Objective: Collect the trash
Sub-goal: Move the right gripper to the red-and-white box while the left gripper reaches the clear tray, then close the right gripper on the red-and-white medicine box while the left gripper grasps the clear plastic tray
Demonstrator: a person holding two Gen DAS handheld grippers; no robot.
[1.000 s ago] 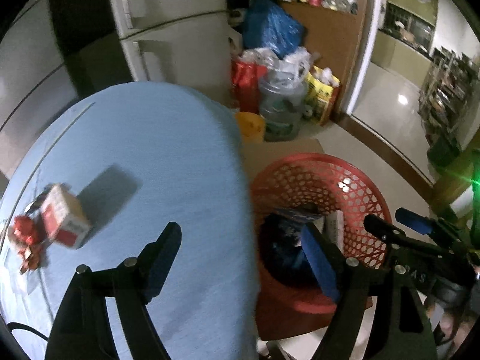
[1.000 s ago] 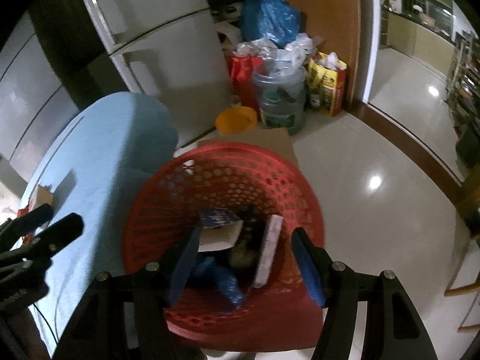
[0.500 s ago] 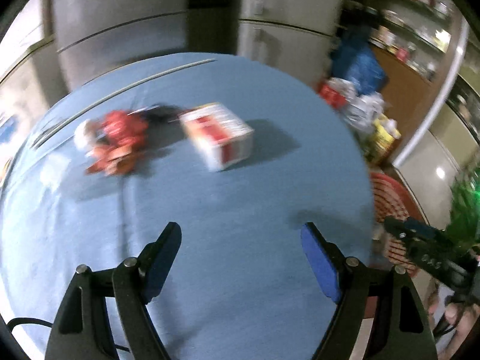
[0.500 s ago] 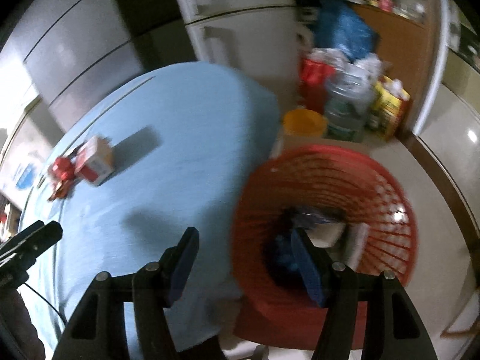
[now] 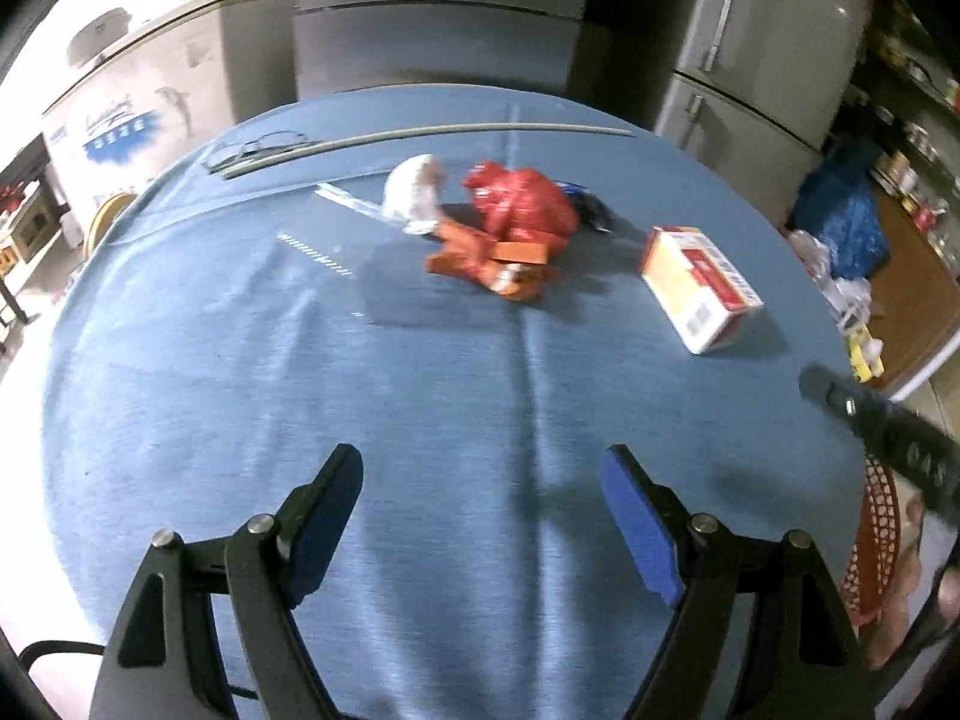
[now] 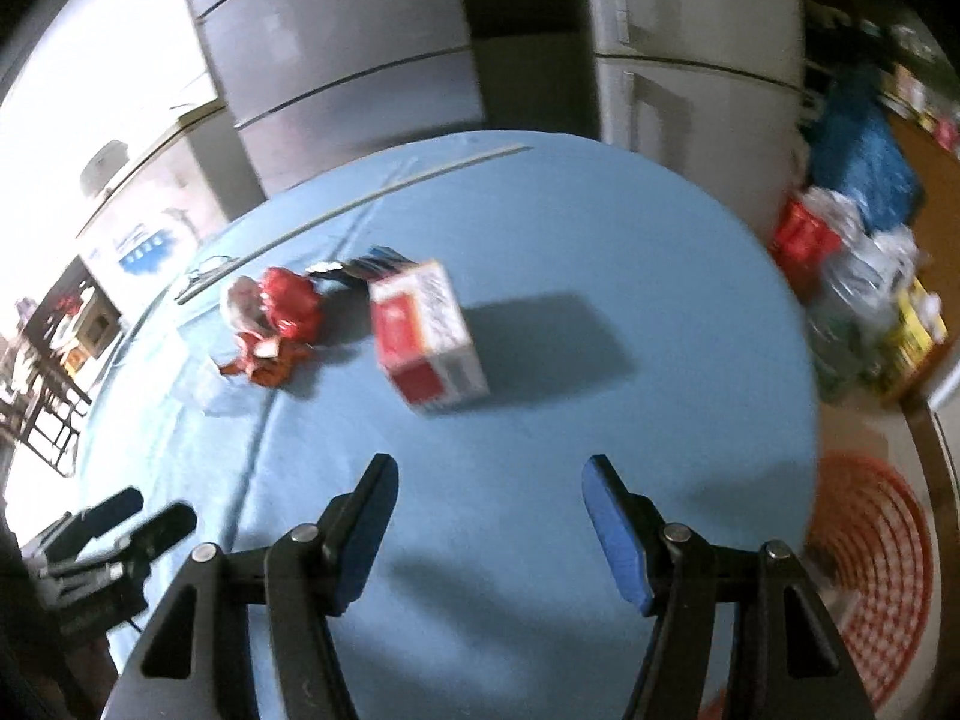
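Observation:
A red-and-white carton [image 5: 699, 285] lies on the round blue table [image 5: 420, 420]; it also shows in the right wrist view [image 6: 429, 339]. Left of it lies a pile of red and orange wrappers [image 5: 510, 234] with a white crumpled piece [image 5: 414, 192]; the pile shows in the right wrist view [image 6: 276, 318] too. My left gripper [image 5: 483, 468] is open and empty above the near table. My right gripper [image 6: 489, 477] is open and empty, short of the carton. The red mesh basket [image 6: 870, 546] stands on the floor at the right.
Grey fridges [image 5: 762, 42] stand behind the table. A white freezer [image 5: 138, 102] is at the left. Bags and bottles [image 6: 864, 240] crowd the floor at the right. A thin rod [image 5: 420, 135] lies on the far table. The right gripper's finger [image 5: 882, 432] shows at right.
Both grippers have swung left from over the red basket to face the table. The carton and wrapper pile now lie ahead of them. Both stay open and empty.

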